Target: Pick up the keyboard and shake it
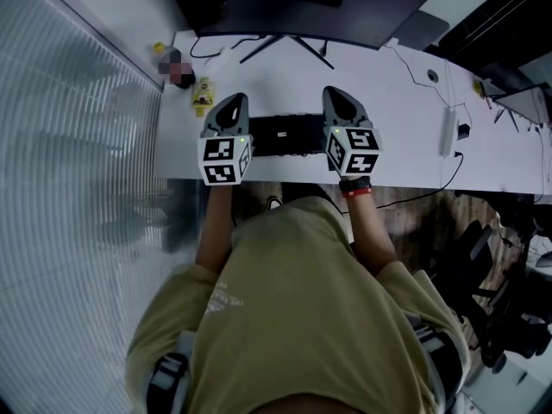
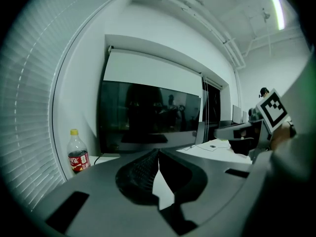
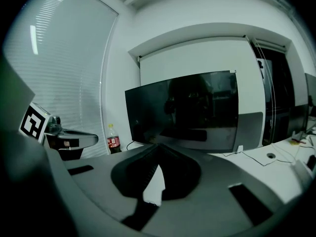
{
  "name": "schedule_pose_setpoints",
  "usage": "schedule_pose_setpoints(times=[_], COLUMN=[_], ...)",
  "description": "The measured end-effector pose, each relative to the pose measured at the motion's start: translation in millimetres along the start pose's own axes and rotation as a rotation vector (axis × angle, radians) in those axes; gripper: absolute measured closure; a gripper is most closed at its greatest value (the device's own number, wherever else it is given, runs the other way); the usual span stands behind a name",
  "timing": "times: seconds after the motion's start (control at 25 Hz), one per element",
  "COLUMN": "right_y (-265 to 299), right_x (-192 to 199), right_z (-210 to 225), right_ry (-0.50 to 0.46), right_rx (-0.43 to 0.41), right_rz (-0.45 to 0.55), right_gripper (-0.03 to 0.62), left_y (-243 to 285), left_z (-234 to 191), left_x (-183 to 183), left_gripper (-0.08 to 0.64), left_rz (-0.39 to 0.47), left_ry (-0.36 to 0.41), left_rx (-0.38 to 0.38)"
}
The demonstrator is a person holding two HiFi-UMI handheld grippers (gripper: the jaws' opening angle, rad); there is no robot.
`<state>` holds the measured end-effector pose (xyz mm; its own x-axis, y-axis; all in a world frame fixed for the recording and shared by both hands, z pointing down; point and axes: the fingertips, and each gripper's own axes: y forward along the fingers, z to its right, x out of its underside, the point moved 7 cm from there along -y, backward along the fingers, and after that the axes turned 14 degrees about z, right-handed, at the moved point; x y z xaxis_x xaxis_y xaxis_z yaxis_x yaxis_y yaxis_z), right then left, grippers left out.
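Head view, looking steeply down: a person sat at a white desk [image 1: 392,149] w/ a hand-held gripper in each hand. A black keyboard [image 1: 280,134] lay flat on the desk near its front edge, at 12 o'clock from the person's chest. The L gripper [image 1: 233,102] was at the keyboard's 9 o'clock end and the R gripper [image 1: 339,95] at its 3 o'clock end, both pointing toward a dark monitor [image 1: 293,7] at 12 o'clock. A small bottle [image 1: 203,93] w/ a yellow cap stood at approx. 10 o'clock from the L gripper. In each gripper view the jaws were closed tip to tip w/ nothing btwn them; only bare desk showed beneath, no keyboard. So neither gripper held the keyboard, and it was not lifted. Progress can't be fixed from this alone: the scene fit a keyboard waiting to be picked up, and equally one set back down after shaking. Whether the grippers touched the keyboard's ends wasn't clear from above.
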<state>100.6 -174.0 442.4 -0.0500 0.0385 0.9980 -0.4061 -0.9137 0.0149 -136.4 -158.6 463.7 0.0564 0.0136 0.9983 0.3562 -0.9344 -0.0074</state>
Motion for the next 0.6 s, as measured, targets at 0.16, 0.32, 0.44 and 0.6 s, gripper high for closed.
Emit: schedule_pose_setpoints(times=[0.16,0.32,0.44,0.6], right_y=[3.3,4.1,5.1,8.0], right_x=[4.1,7.5,9.6,15.6], right_z=[1.0,2.6,4.4,5.2], right_ry=[0.000,0.006,0.013,0.002], right_rx=[0.011,0.010,0.005,-0.030], right_rz=[-0.019,-0.032,-0.044,-0.075], right_gripper=[0.568,0.568,0.568,0.568], left_y=[0.7,2.0,4.8,5.0], left_z=[-5.1,-6.3,-5.6,-0.1], left_x=[4.4,7.8,15.0,18.5], left_gripper=[0.537,0.537,0.537,0.537], left_rz=[-0.011,-0.032,-0.065,-0.011], left_ry=[0.038,0.043,0.048,-0.012], left_rx=[-0.015,-0.017,-0.014,0.058])
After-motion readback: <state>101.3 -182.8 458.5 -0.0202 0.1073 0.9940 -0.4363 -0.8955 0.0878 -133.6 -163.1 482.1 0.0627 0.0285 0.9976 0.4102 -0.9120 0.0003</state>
